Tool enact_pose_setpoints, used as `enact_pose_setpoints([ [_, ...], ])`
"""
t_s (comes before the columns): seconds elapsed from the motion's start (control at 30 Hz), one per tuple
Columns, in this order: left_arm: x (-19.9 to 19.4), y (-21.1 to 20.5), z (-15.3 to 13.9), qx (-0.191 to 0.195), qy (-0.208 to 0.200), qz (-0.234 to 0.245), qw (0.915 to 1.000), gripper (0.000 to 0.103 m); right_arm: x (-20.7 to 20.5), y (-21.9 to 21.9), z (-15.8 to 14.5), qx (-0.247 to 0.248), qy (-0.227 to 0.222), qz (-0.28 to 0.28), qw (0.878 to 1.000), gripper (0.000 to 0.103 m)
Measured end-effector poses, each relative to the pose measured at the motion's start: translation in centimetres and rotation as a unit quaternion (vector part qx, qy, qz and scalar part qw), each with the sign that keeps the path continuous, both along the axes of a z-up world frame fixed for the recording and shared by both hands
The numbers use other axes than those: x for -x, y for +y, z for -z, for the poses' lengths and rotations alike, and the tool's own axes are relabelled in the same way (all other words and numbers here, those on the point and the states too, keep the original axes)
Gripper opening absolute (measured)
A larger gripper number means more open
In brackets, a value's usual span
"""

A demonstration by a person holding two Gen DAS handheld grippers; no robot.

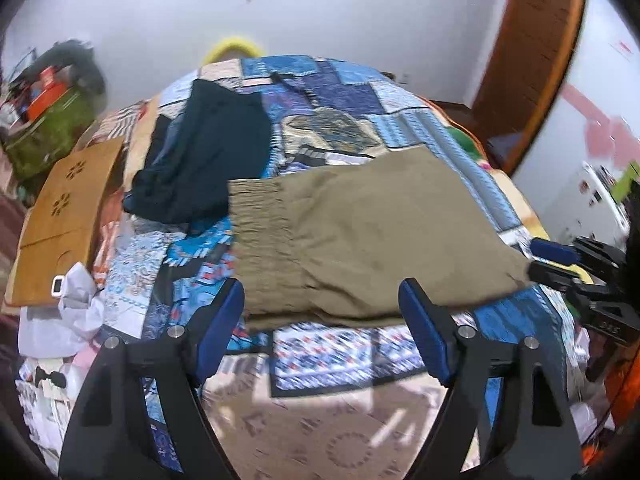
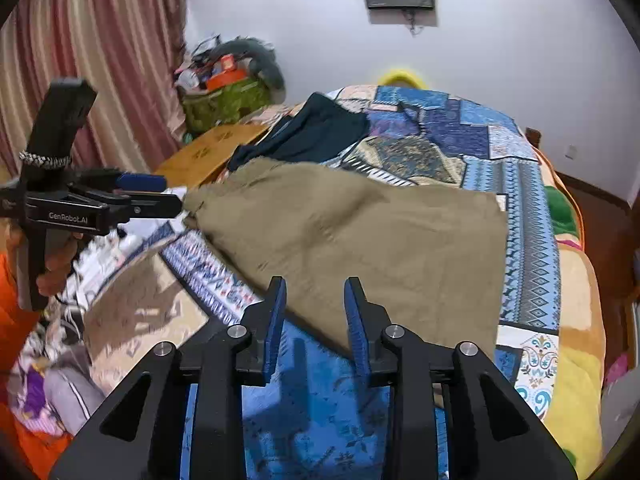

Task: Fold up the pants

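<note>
Left wrist view: your left gripper (image 1: 322,300) gapes wide, empty, at the near edge of the pants (image 1: 372,236) lying on the quilt (image 1: 332,92). A green bag (image 1: 48,136) is stuffed with boxes.

Right wrist view: your right gripper (image 2: 316,300) stands narrowly parted over the pants (image 2: 360,240), gripping nothing.

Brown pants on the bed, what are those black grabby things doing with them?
A person is folding the olive-brown cloth pants on the blue patchwork quilt, using handheld black tongs with blue pads. The pants lie fairly flat, apparently folded already. Both the left tongs and the right tongs are open at the pants' near edge, gripping nothing. A dark navy garment lies crumpled behind, touching the pants' gathered waistband.
</note>
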State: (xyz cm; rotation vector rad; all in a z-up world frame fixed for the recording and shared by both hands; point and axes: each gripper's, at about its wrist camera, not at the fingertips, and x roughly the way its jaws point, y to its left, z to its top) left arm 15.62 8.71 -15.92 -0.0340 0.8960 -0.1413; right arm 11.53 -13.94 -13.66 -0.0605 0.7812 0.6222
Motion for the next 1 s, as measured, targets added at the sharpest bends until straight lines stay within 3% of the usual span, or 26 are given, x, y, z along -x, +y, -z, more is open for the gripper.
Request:
enact_pose_setpoints([
  [0.17,-2.4,1.5,1.7,0.014,0.028,-0.026,0.9992,0.080,-1.8,-0.9,-0.1,-0.020,0.008,0.036,0.999,0.040],
  [0.37,-4.3,2.5,5.1,0.049,0.079,-0.046,0.9947,0.080,-3.5,-1.0,1.9,-0.038,0.049,0.058,0.996,0.041],
  [0.4,-4.3,2.5,5.4,0.055,0.080,-0.046,0.9942,0.078,-3.8,-0.9,2.5,-0.039,0.060,0.059,0.996,0.041],
  [0.43,-4.3,2.4,5.5,0.059,0.080,-0.045,0.9941,0.071,-4.0,-0.8,3.0,-0.039,0.070,0.058,0.995,0.041],
  [0.63,-3.4,1.2,4.4,0.007,0.043,-0.040,0.9982,0.054,-4.0,-0.3,5.6,-0.026,0.107,0.046,0.993,0.041],
  [0.8,-2.9,1.2,3.6,-0.006,0.030,-0.042,0.9987,0.053,-3.5,-1.4,5.6,-0.011,0.106,0.046,0.993,0.041],
  [1.0,-2.4,1.1,4.8,-0.028,0.034,-0.044,0.9981,0.055,-2.8,-4.1,6.3,0.015,0.112,0.071,0.991,0.040],
])
